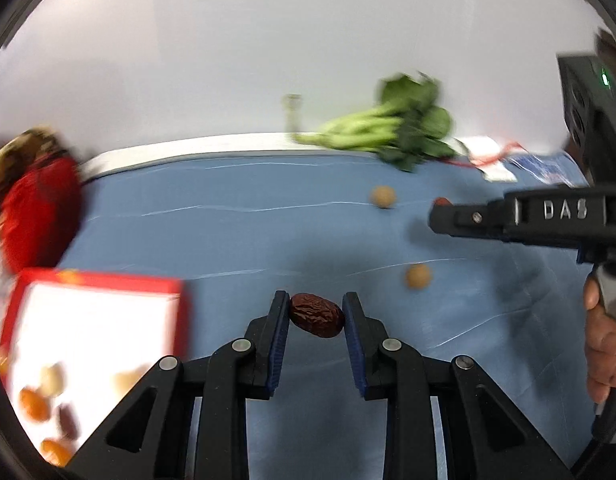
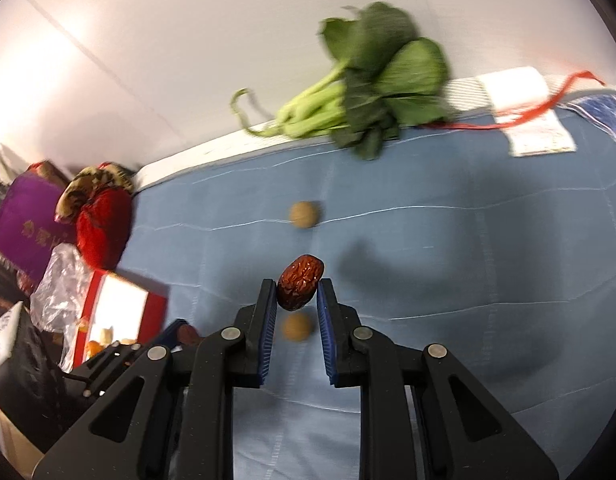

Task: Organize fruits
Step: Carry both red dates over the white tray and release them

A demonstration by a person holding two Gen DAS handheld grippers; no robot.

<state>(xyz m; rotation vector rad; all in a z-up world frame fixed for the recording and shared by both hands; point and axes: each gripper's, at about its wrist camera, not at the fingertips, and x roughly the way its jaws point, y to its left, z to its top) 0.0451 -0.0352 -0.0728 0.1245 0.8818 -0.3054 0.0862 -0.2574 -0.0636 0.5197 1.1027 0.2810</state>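
I have a red date [image 1: 316, 320] pinched crosswise in my left hand-held gripper [image 1: 315, 312], another [image 2: 300, 288] clamped in the right hand-held gripper [image 2: 296, 292]; the red box [image 1: 100, 285] sits nearer my left.

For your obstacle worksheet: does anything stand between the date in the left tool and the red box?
Nothing visible does. The date sits in the left tool; only bare blue cloth separates it from the red box.

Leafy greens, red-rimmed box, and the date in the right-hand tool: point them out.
leafy greens [image 2: 381, 80], right wrist view, on the dark leaves
red-rimmed box [image 1: 96, 320], left wrist view, on its white inside
date [image 2: 300, 282], right wrist view, on its wrinkled skin
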